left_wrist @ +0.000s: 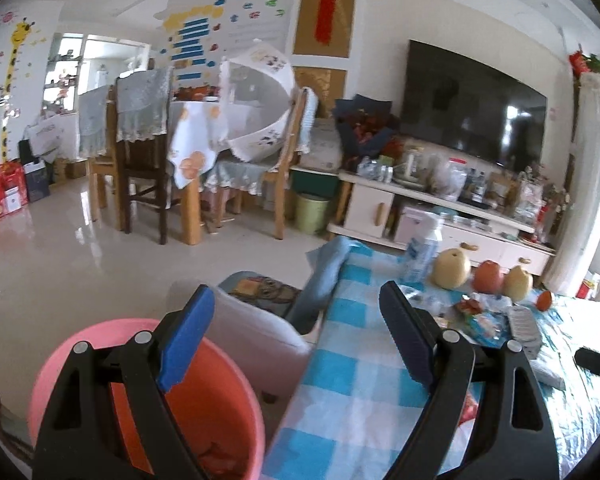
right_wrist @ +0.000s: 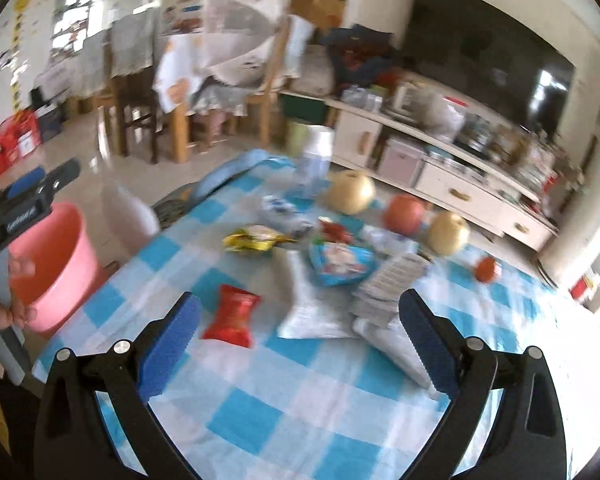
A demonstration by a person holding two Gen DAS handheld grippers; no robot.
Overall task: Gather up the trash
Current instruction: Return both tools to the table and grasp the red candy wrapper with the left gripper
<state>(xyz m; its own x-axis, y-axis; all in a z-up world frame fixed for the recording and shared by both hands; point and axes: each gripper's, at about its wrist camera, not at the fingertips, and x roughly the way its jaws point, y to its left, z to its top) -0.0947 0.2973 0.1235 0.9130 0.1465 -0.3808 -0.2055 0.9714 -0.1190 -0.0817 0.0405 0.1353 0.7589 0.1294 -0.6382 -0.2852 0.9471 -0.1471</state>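
Wrappers lie scattered on a table with a blue-and-white check cloth: a red snack packet, a yellow wrapper, a blue packet and white paper. My right gripper hovers above the cloth, open wide and empty; the red packet lies just beyond its left finger. A pink bucket stands beside the table's left edge. My left gripper hangs open and empty across the bucket's rim and the table edge. In the right wrist view it shows above the bucket, held by a hand.
Two pears, an apple, a small orange fruit, a plastic bottle and a silver blister pack share the far half of the table. A padded stool stands by the bucket. Beyond are chairs, a dining table and a TV cabinet.
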